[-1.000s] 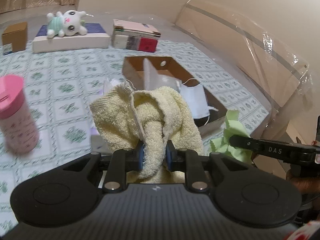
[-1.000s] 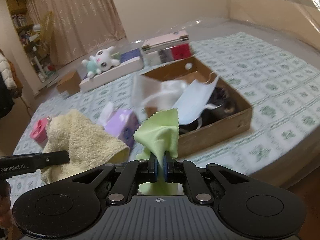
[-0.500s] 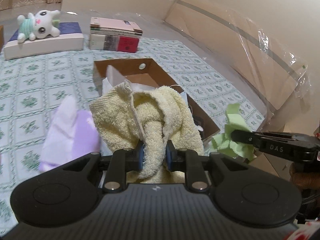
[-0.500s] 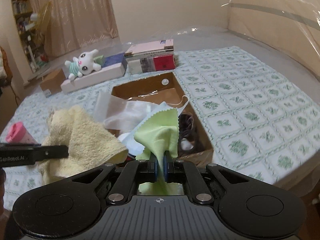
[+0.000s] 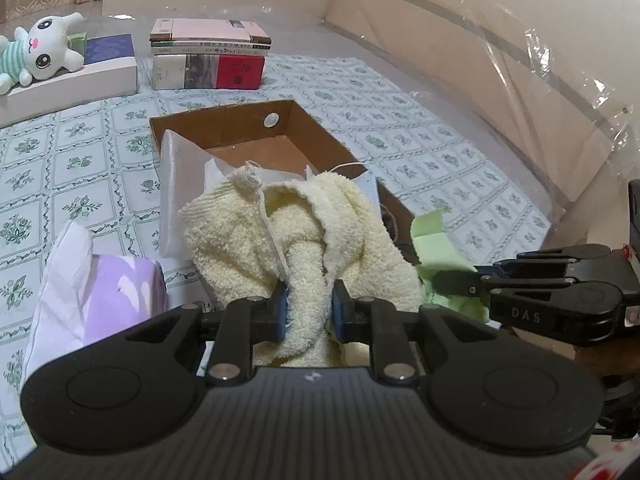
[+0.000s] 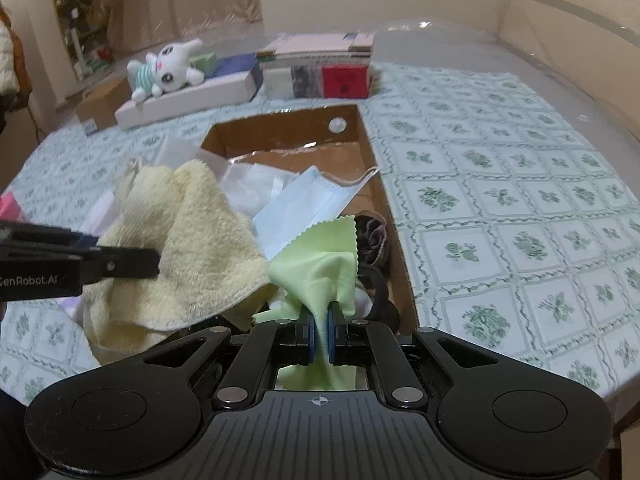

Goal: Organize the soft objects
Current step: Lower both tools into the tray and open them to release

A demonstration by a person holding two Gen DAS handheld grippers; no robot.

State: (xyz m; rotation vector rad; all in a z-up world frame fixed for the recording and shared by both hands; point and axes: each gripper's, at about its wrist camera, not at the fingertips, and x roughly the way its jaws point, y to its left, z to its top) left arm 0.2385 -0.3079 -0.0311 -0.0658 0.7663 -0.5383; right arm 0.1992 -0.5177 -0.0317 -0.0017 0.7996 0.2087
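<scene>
Left tongs (image 5: 307,312) clamped on yellow towel (image 5: 304,232), right tongs (image 6: 319,338) pinching green cloth (image 6: 320,264); both held above cardboard box (image 6: 372,152), apparently ready for dropping in.

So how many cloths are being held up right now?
2. The yellow towel is pinched in the left gripper, and the green cloth in the right gripper, both over the cardboard box. More could be hidden underneath.
</scene>
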